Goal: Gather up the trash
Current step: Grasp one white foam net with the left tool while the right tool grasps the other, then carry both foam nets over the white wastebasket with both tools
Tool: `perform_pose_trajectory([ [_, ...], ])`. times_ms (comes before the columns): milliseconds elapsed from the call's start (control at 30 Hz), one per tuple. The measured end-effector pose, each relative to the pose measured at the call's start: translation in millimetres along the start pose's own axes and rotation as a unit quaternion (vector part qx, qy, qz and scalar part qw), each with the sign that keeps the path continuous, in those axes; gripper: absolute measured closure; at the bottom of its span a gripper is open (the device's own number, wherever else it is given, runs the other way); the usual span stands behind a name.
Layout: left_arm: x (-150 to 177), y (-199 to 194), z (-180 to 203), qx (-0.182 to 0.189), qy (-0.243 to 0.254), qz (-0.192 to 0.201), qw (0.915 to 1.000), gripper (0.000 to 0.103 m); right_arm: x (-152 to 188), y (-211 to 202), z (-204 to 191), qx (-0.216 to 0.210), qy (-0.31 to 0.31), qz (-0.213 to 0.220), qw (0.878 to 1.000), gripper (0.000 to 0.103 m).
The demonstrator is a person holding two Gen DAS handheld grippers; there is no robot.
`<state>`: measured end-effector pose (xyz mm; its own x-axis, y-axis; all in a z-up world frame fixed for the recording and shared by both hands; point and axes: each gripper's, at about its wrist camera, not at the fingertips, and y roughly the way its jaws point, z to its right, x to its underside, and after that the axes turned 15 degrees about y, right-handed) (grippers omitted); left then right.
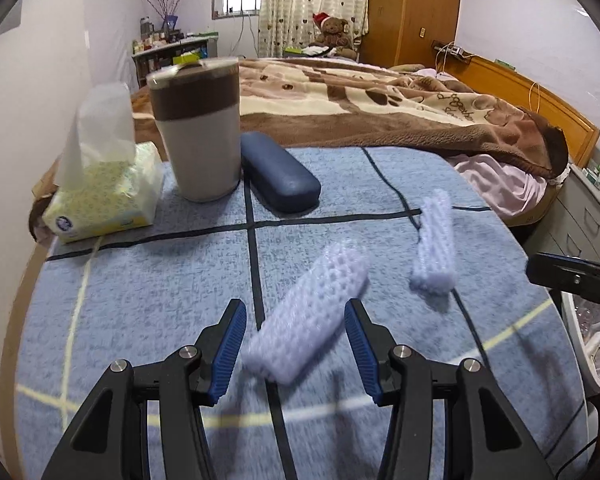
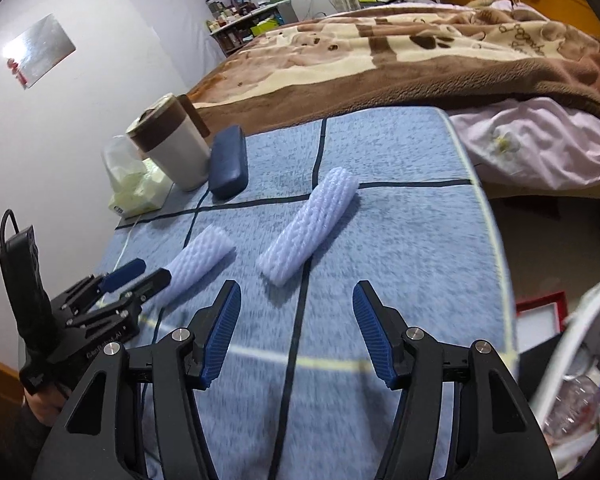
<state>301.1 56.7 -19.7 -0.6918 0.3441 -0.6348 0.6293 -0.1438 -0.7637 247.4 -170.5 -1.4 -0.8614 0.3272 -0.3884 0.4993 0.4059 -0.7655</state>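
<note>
The desk under its blue checked cloth is carrying 2 white foam nets, the trash here. The cup, tissue pack and glasses case are sitting at the far left.

The left tool is standing apart, its pads flanking the near foam net without touching it. The right tool is also standing apart, with the far foam net lying beyond its tips.

Risk, as I judge it: the light, springy net could be slipping or squashing sideways if the pads close off-centre.

Writing: the left tool's body is showing lettering too blurred to read; the blanket's script is equally unclear.
</note>
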Motion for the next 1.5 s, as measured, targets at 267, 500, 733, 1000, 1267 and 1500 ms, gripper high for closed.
perform_pose_trajectory([
  [267, 7, 29, -5, 0.017, -0.013, -0.013, 0.9997, 0.052, -13, 43, -7, 0.003, 0.014, -0.007, 1.0, 0.043],
  [500, 6, 33, 3, 0.004, -0.009, -0.024, 0.9997, 0.055, -18, 64, -7, 0.022, 0.014, -0.006, 1.0, 0.067],
  [733, 4, 22, 11, -0.012, -0.007, -0.02, 0.9997, 0.076, -12, 39, -7, 0.013, -0.004, 0.009, 1.0, 0.079],
  [1000, 9, -3, 20, -0.01, -0.025, -0.013, 0.9996, 0.079, 7, -5, 3, -0.01, -0.019, 0.024, 0.999, 0.08],
  [1267, 19, -47, 60, -0.015, -0.037, -0.007, 0.9992, 0.079, 33, -46, 15, -0.018, -0.042, 0.038, 0.998, 0.08],
  [1500, 28, -88, 107, -0.004, -0.032, 0.02, 0.9993, 0.079, 58, -88, 32, -0.021, -0.055, 0.064, 0.996, 0.08],
])
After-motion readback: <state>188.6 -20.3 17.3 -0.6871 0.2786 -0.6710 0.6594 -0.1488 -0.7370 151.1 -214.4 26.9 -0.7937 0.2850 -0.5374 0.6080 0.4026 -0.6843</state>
